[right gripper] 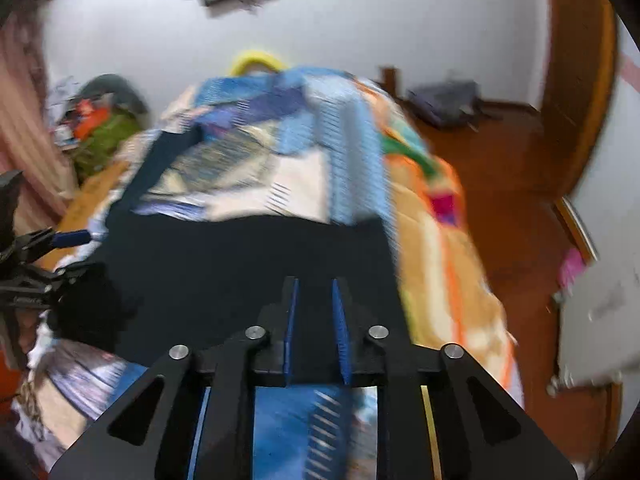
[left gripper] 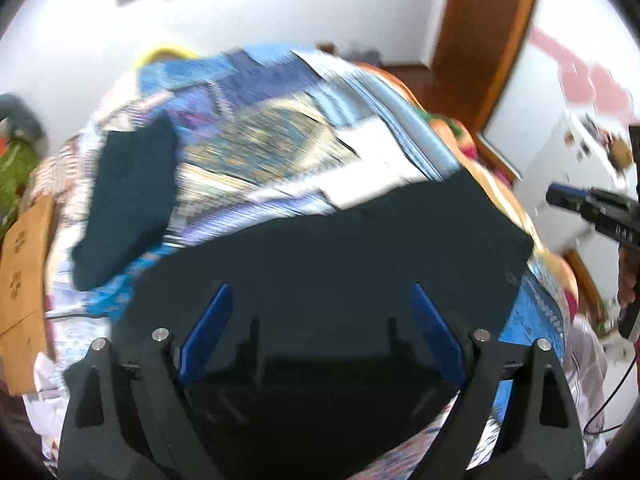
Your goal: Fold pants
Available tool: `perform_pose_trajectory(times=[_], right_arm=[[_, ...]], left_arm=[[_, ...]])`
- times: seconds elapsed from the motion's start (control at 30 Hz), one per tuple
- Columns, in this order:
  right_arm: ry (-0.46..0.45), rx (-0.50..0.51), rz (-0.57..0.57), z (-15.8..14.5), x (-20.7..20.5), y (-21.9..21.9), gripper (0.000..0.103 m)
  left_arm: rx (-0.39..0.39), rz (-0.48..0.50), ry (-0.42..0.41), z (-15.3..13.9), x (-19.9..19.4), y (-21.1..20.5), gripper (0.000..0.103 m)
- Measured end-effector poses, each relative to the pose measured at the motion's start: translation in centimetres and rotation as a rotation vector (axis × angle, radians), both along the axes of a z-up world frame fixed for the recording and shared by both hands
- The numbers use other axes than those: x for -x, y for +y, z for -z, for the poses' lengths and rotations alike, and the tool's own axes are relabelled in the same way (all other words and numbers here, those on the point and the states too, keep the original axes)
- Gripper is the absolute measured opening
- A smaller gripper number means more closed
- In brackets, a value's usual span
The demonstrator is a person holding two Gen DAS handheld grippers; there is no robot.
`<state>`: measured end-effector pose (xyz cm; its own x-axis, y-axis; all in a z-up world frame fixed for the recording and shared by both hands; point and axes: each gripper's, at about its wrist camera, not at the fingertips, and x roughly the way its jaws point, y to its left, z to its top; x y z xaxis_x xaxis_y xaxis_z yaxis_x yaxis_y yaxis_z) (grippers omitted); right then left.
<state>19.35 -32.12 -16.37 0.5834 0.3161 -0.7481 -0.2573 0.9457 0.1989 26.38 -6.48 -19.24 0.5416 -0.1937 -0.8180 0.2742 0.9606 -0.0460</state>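
Two grippers, both mine, hang over dark navy pants (left gripper: 340, 240) spread flat on a bed whose patchwork quilt (left gripper: 272, 140) is blue, white and orange. Both views are blurred.

Left wrist view: my left gripper (left gripper: 320, 300) stands wide, its blue fingers (left gripper: 208, 328) far apart, with nothing between them but the cloth below; I cannot tell whether the tips touch it. The folded body of the pants fills the near half of the bed, its far edge running straight across the quilt. One dark part of the garment (left gripper: 128, 200) reaches away toward the far left. A cardboard box (left gripper: 24, 264) lies at the left edge of the bed. My right gripper (left gripper: 576, 204) shows at the right margin, beyond the bed's edge in this view.

Right wrist view: my right gripper (right gripper: 314, 292) is narrow, a slim gap showing between its blue fingers (right gripper: 340, 328), and no cloth is pinched there. It points down at the near right part of the pants (right gripper: 240, 264). A crumpled dark bunch of cloth (right gripper: 92, 304) sits at the near left corner, just beside my left gripper (right gripper: 76, 238). The wooden floor (right gripper: 500, 168) lies to the right of the bed.
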Motion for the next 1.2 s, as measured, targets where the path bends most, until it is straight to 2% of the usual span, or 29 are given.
perform_pose_trajectory(times=[0.1, 0.23, 0.37, 0.57, 0.7, 0.87, 0.93, 0.97, 1.1, 1.17, 1.2], right_arm=[[-0.024, 0.004, -0.110, -1.1, -1.6, 4.7, 0.017], [-0.032, 0.010, -0.245, -1.2, -3.4, 11.0, 0.017], [0.003, 0.000, -0.394, -0.1, -5.1, 17.5, 0.017], [0.083, 0.043, -0.571, 2.8, -6.7, 25.7, 0.018], [0.149, 0.101, -0.669, 5.3, -8.4, 31.3, 0.019], [0.196, 0.144, -0.740, 7.4, -9.6, 35.5, 0.022], [0.198, 0.179, -0.764, 8.2, -10.0, 36.7, 0.041], [0.194, 0.196, -0.761, 8.5, -10.2, 37.1, 0.044], [0.238, 0.249, -0.765, 10.0, -11.3, 38.0, 0.045], [0.263, 0.241, -0.787, 10.7, -11.4, 38.0, 0.045], [0.266, 0.247, -0.795, 10.9, -11.3, 38.0, 0.041]], left_arm=[[-0.008, -0.097, -0.049, -1.5, 0.1, 5.3, 0.091], [-0.044, -0.256, -0.055, -1.3, 0.3, 13.4, 0.091], [-0.087, -0.404, 0.015, 1.0, 1.0, 21.1, 0.091], [-0.070, -0.544, 0.147, 6.2, 2.8, 28.8, 0.091], [-0.048, -0.574, 0.230, 10.1, 3.3, 30.8, 0.091], [-0.063, -0.557, 0.319, 13.9, 3.5, 31.2, 0.091], [-0.066, -0.540, 0.314, 14.7, 3.6, 31.0, 0.093], [-0.068, -0.539, 0.305, 14.8, 3.6, 31.0, 0.096], [-0.042, -0.545, 0.296, 15.4, 3.9, 31.5, 0.102], [-0.015, -0.554, 0.295, 15.7, 4.0, 31.9, 0.103], [-0.001, -0.558, 0.295, 15.8, 4.1, 32.1, 0.103]])
